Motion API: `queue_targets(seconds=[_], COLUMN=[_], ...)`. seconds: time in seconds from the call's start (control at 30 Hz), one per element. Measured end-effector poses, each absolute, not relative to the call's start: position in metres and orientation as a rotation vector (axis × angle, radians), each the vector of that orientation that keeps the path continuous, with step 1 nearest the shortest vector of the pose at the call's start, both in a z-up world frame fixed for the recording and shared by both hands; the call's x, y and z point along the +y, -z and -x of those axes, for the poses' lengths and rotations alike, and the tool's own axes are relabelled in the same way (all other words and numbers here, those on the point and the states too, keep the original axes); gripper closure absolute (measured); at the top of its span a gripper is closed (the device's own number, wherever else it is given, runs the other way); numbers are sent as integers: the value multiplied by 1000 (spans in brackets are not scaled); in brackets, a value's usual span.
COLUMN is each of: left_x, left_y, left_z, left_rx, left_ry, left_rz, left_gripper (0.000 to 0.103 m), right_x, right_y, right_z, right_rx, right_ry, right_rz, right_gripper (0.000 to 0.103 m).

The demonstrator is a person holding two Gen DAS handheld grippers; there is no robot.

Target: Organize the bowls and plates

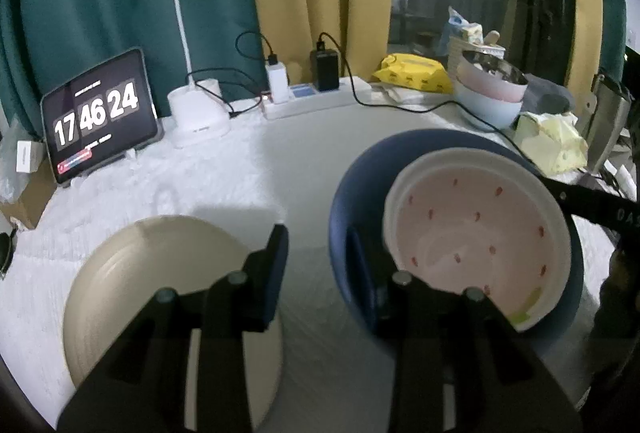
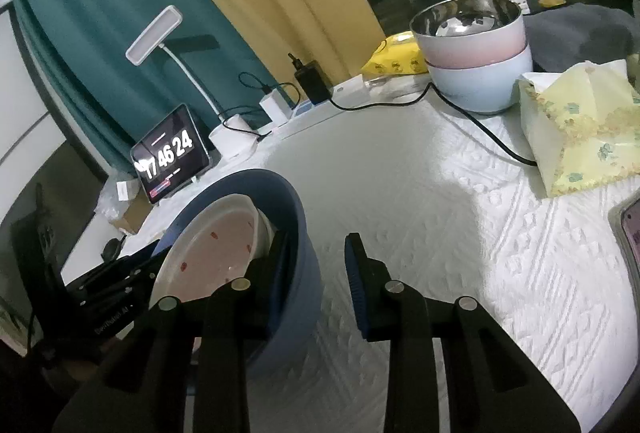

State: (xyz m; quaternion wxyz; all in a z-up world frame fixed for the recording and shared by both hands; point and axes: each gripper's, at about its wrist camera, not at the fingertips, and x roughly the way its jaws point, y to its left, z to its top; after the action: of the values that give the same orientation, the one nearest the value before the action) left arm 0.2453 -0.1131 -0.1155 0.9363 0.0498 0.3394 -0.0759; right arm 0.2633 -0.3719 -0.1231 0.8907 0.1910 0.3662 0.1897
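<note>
in the left wrist view, far left, a tablet (image 1: 102,117) leans against the teal curtain and reads "17 46 24" in big white digits; the small lines above and below are too blurred to read. just right of it stands a white desk lamp (image 1: 192,73), then a power strip (image 1: 316,101) with plugged chargers. lower left lies a beige plate (image 1: 132,273). the left gripper (image 1: 320,265) has its tongs apart, the right finger inside the rim of the navy bowl (image 1: 352,201), the wall between them but not visibly clamped. a white bowl with red specks (image 1: 476,233) sits tilted inside the navy one, lower right. upper right, a pink bowl nests in a pale blue bowl (image 1: 490,109).

in the right wrist view the right gripper (image 2: 320,265) is spread too, its left finger inside the navy rim. lettering on the black gripper at lower left is unreadable. a yellow tissue pack (image 2: 580,125) sits at right.
</note>
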Motion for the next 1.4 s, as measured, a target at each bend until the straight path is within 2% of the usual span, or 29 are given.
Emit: queue_targets(seconds=[0.3,0.47,0.57,0.7,0.77,0.8,0.9,1.4], left_x=[-110,-106,-104,-105,-107,-106,-103,-100], left_y=[117,118,120,121,119,119,116,111], left_z=[-250,-262,-262,-260,-259,-259,-258,-245], left_rx=[687,753,757,769,767,768,765,760], left_ry=[210,238,242,270,263,269,280,314], left_rz=[-110,-68,-13,42,48,63,98,105], left_gripper=[72,74,77,93,93,93,94,96], right_x=[-362,-355,-354,-360,-359,-358,-351,-346], right_y=[117,113,114,119,118,117,113,106], right_z=[-260,-263,-261,-258,-258,-258,-257,-239], right_rx=[755,779,777,768,773,777,782,790], right_ry=[-342,-317,-299,-280,-273,-272,-222,-157], right_rz=[-364,-342,-359,-448,-457,-461,-418,-401], right_gripper=[81,86,86,86,88,94,96,96])
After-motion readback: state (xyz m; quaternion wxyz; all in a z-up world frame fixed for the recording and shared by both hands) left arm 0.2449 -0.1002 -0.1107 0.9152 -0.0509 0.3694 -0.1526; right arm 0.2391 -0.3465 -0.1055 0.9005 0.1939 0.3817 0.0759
